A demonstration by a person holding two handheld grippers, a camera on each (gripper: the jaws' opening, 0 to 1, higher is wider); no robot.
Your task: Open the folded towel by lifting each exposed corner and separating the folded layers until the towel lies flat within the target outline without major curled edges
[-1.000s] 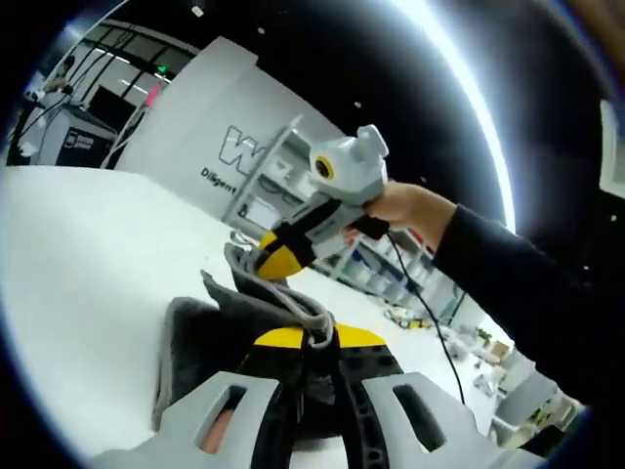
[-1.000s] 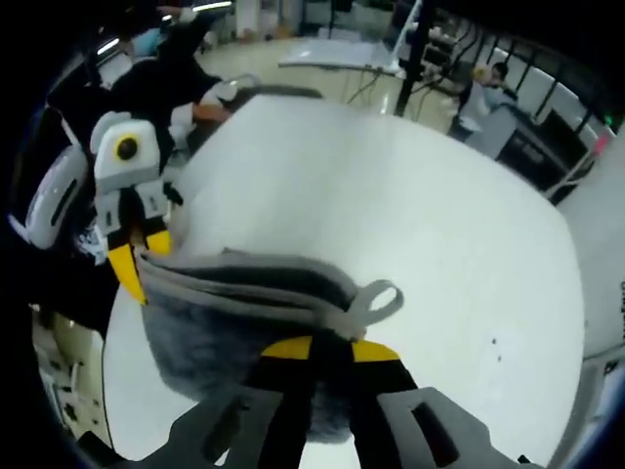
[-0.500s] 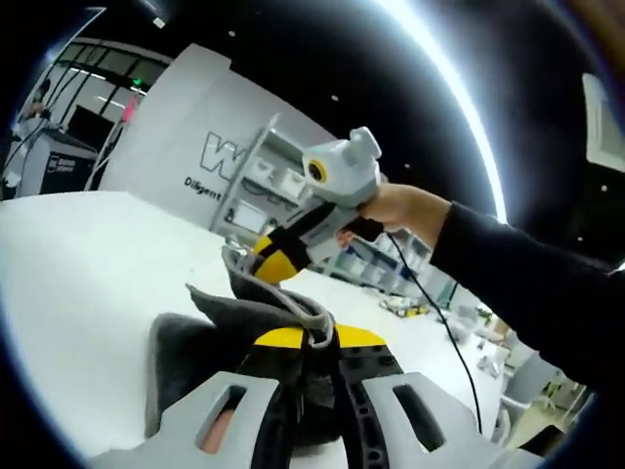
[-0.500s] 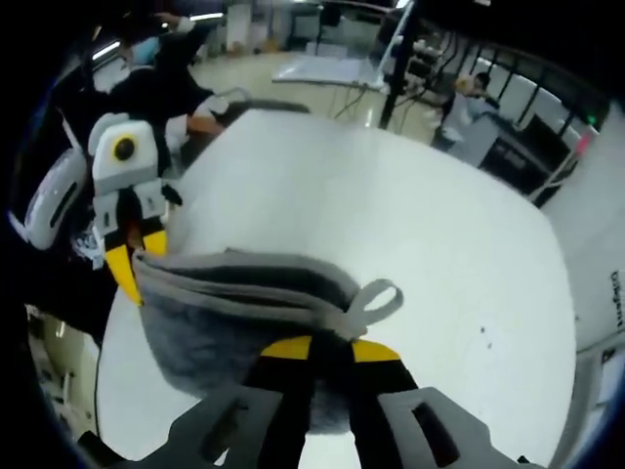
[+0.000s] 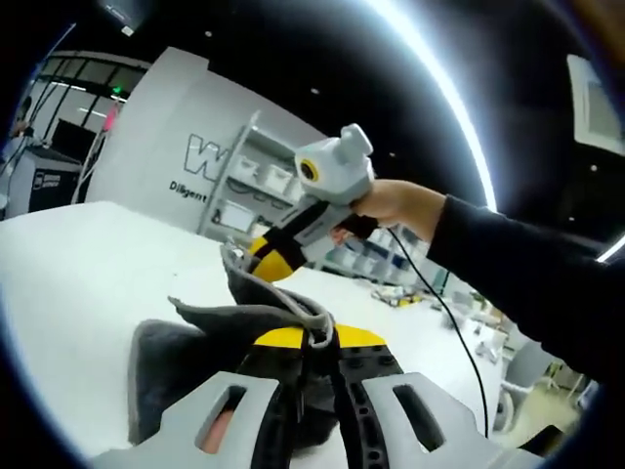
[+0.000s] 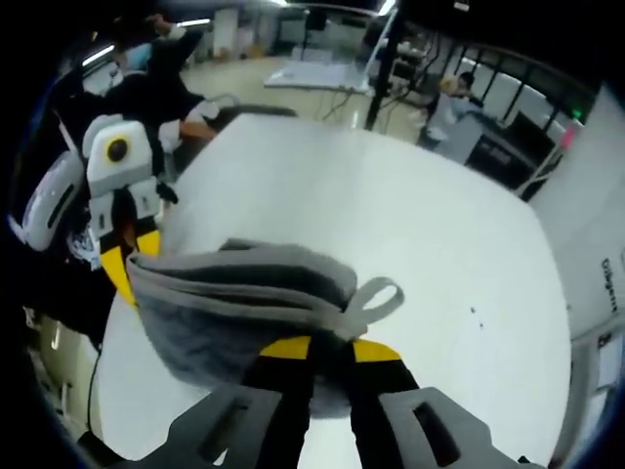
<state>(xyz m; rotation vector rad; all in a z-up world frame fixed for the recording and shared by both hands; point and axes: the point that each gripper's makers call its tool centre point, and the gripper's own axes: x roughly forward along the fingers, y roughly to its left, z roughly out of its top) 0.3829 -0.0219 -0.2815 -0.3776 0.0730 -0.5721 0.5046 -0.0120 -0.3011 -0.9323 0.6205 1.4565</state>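
In the left gripper view, the left gripper [image 5: 311, 344] with its yellow-tipped black jaws is seen pressed together on the edge of a fuzzy dark grey towel with a lighter grey hem [image 5: 186, 357], the cloth bunching up between and around the jaw tips. The towel is held clear above the broad white table [image 5: 68, 283], its folds hanging down to the left of the jaws. Just beyond, the same towel's hem is pinched by the yellow tips of the right gripper [image 5: 266, 262], whose white and black body is grasped by a person's hand [image 5: 395, 205] emerging from a dark sleeve [image 5: 527, 283]. In the right gripper view, the right gripper [image 6: 314, 348] is likewise clamped on the towel [image 6: 225, 308], beside a small grey hanging loop [image 6: 376, 298] that sticks up from the hem. The towel is stretched sideways from these jaws toward the left gripper [image 6: 115, 266], which grips the opposite end at the table's [image 6: 391, 225] near left edge. Farther off, a white wall panel with dark lettering [image 5: 166, 147] and shelving [image 5: 259, 186] are seen behind the table.
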